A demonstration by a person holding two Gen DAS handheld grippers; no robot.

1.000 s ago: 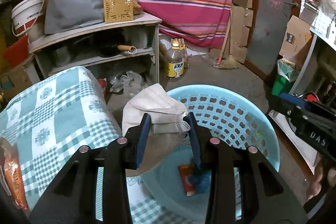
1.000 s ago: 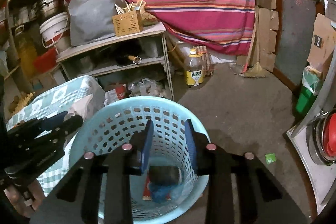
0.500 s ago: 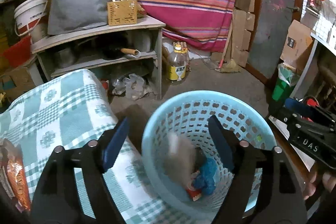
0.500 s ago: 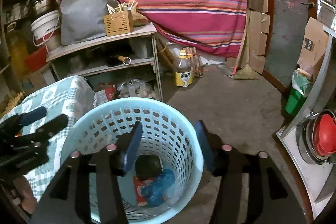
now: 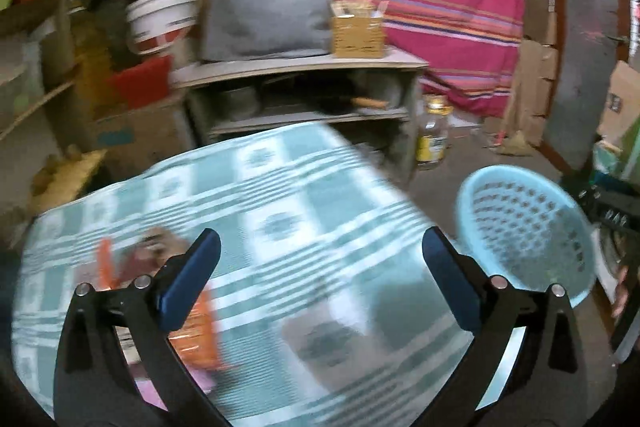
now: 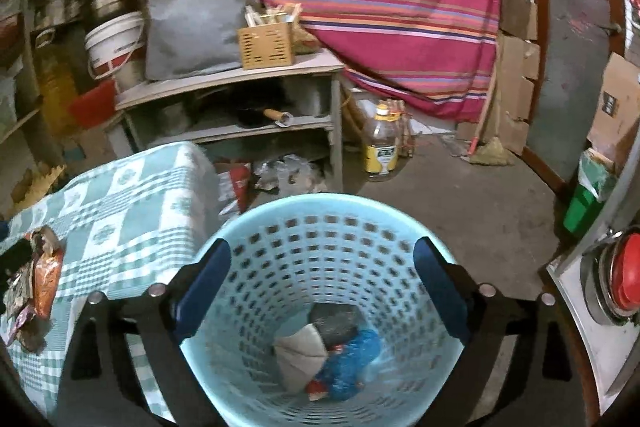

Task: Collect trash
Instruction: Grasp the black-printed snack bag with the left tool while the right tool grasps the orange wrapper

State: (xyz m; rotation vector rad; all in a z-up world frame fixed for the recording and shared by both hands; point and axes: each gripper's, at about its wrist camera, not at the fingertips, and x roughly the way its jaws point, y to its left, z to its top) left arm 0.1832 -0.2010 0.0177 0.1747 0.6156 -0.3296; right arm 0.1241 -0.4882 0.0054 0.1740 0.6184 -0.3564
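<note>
- Right wrist view: right gripper (image 6: pixel 322 283) above the light blue perforated basket (image 6: pixel 256 223), fingers (image 6: pixel 204 287) spreading wider, nothing between them.
- Inside the basket, on its bottom: beige face mask (image 6: pixel 300 351), dark lump (image 6: pixel 336 319), blue plastic scrap (image 6: pixel 352 363), small red piece (image 6: pixel 316 387).
- Orange snack wrapper (image 6: pixel 44 287) lying on the checked green-white tabletop (image 6: pixel 132 211), left of the basket.
- Left wrist view, blurred: left gripper (image 5: pixel 320 287) over the tabletop, fingers (image 5: pixel 188 283) spread wide and opening, empty.
- Orange wrapper beside the left finger; basket off to the right, on the floor.
</note>
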